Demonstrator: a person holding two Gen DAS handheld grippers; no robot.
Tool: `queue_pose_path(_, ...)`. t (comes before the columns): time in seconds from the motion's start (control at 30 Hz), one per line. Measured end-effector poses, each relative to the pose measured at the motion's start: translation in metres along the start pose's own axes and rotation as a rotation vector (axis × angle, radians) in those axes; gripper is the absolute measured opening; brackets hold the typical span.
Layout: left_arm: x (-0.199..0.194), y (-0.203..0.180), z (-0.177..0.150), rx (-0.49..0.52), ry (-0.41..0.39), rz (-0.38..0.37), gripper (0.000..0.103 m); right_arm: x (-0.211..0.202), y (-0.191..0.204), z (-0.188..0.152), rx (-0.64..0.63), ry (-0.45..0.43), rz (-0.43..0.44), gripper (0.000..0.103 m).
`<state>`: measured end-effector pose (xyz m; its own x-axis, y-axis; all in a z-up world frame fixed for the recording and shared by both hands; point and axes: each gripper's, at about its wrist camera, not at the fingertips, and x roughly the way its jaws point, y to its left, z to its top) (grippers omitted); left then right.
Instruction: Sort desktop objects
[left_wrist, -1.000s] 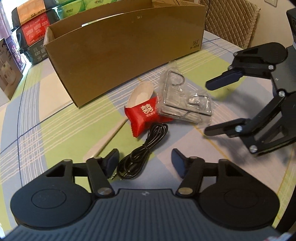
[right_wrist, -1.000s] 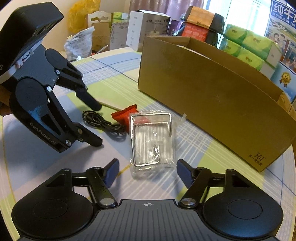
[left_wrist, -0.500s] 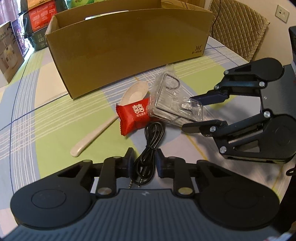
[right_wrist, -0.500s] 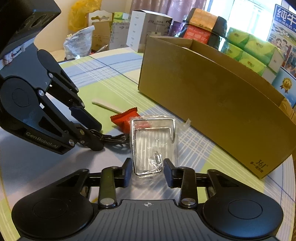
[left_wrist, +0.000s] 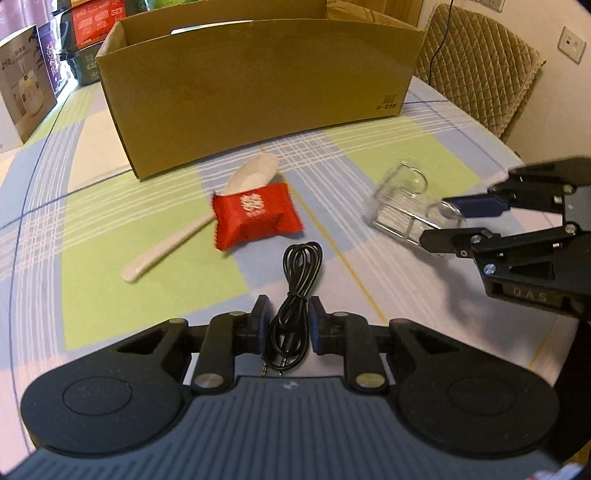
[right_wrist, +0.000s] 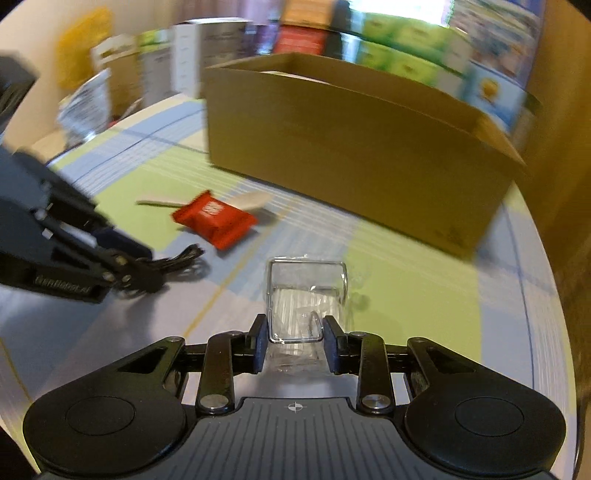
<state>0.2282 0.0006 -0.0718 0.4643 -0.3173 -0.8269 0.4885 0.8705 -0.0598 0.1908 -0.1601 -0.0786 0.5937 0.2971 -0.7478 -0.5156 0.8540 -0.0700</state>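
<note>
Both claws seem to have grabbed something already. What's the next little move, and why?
Probably lift both and carry them toward the cardboard box. The left gripper is closed on the black cable, the right gripper on the clear plastic packet, and the box stands open-topped just behind.

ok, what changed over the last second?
Both claws closed: left claw on the black audio cable, right claw on the clear packet, which it lifted rightward off the red candy. Candy, spoon and cardboard box stayed put.
</note>
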Motion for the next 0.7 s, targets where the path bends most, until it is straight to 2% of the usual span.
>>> queue_pose_path(0.1,0.000,-0.010,-0.006,-0.006,-0.018,0.001,0.018,-0.008,0.000,-0.006,0.032,-0.001,-0.003,0.028)
queue_pose_path(0.2,-0.001,-0.022,-0.009,0.016,-0.065,0.035,0.019,-0.010,0.002,-0.009,0.021,-0.015,-0.015,0.029)
queue_pose_path(0.3,-0.001,-0.033,-0.009,0.071,-0.114,0.080,0.026,-0.011,0.002,-0.010,0.021,-0.024,-0.021,0.030)
queue_pose_path(0.37,0.001,-0.037,-0.009,0.108,-0.119,0.095,0.026,-0.009,0.002,-0.011,0.018,-0.026,-0.027,0.032)
queue_pose_path(0.5,0.009,-0.033,-0.009,0.096,-0.106,0.091,0.026,-0.007,0.002,-0.012,0.016,-0.033,-0.049,0.050)
queue_pose_path(0.63,0.011,-0.032,-0.008,0.096,-0.114,0.084,0.026,-0.004,0.000,-0.012,0.023,-0.027,-0.045,0.051)
queue_pose_path(0.7,0.012,-0.032,-0.007,0.092,-0.115,0.072,0.020,-0.004,0.002,-0.013,0.011,-0.025,-0.045,0.051)
